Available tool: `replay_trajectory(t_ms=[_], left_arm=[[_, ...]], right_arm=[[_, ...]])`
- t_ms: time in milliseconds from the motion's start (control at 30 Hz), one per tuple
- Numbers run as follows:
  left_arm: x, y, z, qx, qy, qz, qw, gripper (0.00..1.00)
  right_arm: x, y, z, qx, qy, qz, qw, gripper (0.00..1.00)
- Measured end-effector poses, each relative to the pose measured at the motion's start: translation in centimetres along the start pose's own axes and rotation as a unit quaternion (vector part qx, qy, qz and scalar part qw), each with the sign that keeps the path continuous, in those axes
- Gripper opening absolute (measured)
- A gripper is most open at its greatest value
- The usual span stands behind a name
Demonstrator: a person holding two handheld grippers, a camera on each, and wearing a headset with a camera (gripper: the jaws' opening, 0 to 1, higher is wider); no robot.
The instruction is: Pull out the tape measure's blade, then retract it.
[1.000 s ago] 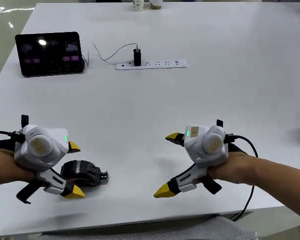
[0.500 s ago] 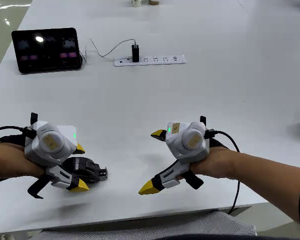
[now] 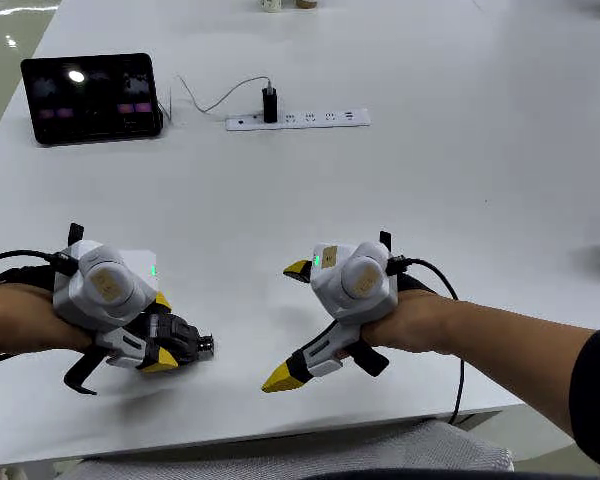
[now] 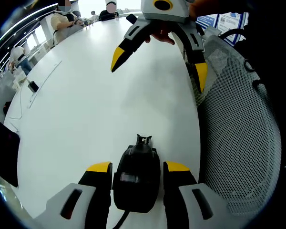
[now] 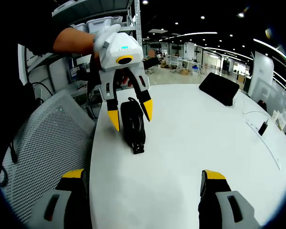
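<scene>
Black tape measure (image 4: 137, 177) (flat on table (image 3: 430, 180)) clenched in left tool (image 3: 165, 332); right tool (image 3: 288, 324) splayed open.

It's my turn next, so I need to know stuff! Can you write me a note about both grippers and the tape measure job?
Left gripper: shut on the black plastic tape measure, low on the white table.
Right gripper: open, empty, apart from the tape, facing its metal blade tip.
Done: tape gripped. Blade not out yet.
Left to do: pinch the tip, pull out, retract.
</scene>
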State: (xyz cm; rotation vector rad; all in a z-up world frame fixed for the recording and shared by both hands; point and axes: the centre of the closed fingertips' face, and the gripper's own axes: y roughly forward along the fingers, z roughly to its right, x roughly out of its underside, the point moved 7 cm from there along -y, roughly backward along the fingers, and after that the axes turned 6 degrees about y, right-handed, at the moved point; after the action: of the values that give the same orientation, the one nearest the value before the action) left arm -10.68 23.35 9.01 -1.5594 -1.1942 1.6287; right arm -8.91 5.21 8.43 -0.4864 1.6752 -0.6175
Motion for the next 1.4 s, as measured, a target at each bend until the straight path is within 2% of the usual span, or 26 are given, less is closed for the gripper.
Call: replay_trajectory(t_ms=[100, 200, 233, 300, 433, 567, 767, 867, 933, 1033, 1233, 1333, 1400], left_arm=[[0.0, 0.2, -0.2, -0.006, 0.008, -0.004, 0.9999, 0.32], [0.0, 0.2, -0.1, -0.005, 0.012, -0.005, 0.9999, 0.32], [0.1, 0.2, -0.2, -0.005, 0.018, -0.005, 0.9998, 0.32], [0.2, 0.3, -0.2, -0.004, 0.031, -0.005, 0.9995, 0.31], [0.3, 0.4, -0.2, -0.008, 0.033, -0.005, 0.9994, 0.31], [0.3, 0.5, -0.1, -0.009, 0.043, -0.007, 0.9990, 0.31], [0.3, 0.5, -0.1, -0.006, 0.036, -0.006, 0.9993, 0.31], [0.3, 0.5, -0.1, -0.003, 0.034, -0.008, 0.9994, 0.31], [0.3, 0.6, -0.1, -0.002, 0.034, -0.011, 0.9993, 0.31], [0.4, 0.6, -0.2, -0.003, 0.037, -0.014, 0.9992, 0.31], [0.5, 0.7, -0.2, -0.002, 0.034, -0.014, 0.9993, 0.31], [0.6, 0.8, -0.3, -0.004, 0.030, -0.013, 0.9995, 0.31], [0.6, 0.8, -0.3, -0.007, 0.030, -0.012, 0.9994, 0.31]], right_arm=[[-0.2, 0.2, -0.2, -0.006, -0.001, 0.000, 1.0000, 0.99], [-0.1, 0.4, -0.3, -0.011, -0.003, -0.002, 0.9999, 0.99], [-0.2, 0.4, -0.3, -0.012, -0.003, -0.003, 0.9999, 0.98], [-0.2, 0.4, -0.2, -0.017, -0.006, -0.004, 0.9998, 0.89], [-0.4, 0.8, 0.1, -0.015, 0.001, -0.004, 0.9999, 0.89], [-0.7, 1.3, 0.3, -0.013, -0.005, -0.001, 0.9999, 0.85], [-0.6, 2.9, 0.4, -0.014, 0.003, -0.006, 0.9999, 0.78], [0.1, 4.1, 0.3, -0.018, -0.003, -0.027, 0.9995, 0.74], [0.3, 4.5, 0.2, -0.019, -0.004, -0.032, 0.9993, 0.71], [0.1, 5.1, -0.1, -0.025, -0.011, -0.042, 0.9988, 0.67], [-1.0, 5.9, -0.4, -0.037, -0.013, -0.032, 0.9987, 0.60], [-1.2, 6.4, -0.7, -0.042, -0.021, -0.037, 0.9982, 0.61], [-1.4, 6.7, -0.9, -0.044, -0.028, -0.040, 0.9978, 0.58]])
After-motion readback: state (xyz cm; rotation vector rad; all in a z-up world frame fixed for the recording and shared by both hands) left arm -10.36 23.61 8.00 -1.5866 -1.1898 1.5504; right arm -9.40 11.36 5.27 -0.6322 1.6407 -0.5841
